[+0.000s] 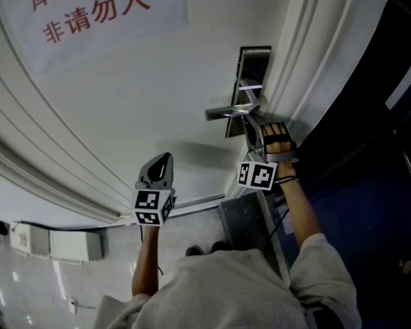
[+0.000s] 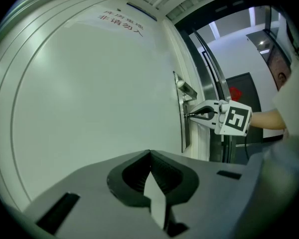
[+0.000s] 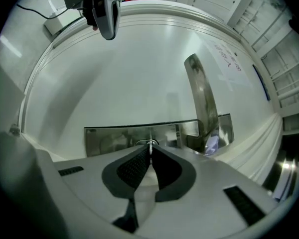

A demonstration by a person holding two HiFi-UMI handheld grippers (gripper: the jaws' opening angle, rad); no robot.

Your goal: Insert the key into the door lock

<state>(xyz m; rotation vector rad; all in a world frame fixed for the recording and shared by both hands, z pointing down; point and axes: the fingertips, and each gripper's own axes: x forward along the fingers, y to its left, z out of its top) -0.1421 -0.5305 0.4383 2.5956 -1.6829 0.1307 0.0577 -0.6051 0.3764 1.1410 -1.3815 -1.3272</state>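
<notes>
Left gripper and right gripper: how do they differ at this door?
The right gripper has its jaws shut on a key at the lock plate; the left gripper is shut on nothing. The right is beside the handle; the left hangs apart, facing bare door. Both point toward the door.

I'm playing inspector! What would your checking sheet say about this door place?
Surface: white door with a red-lettered sign.
Job's things: key at the metal lock plate, below the lever handle; how deep it sits, cannot tell.
Clutter: nothing seen.
Grippers: right gripper shut on key; left gripper shut, empty, apart from the lock.
Cables: thin dark wire by a white box.
Surroundings: grey floor.
</notes>
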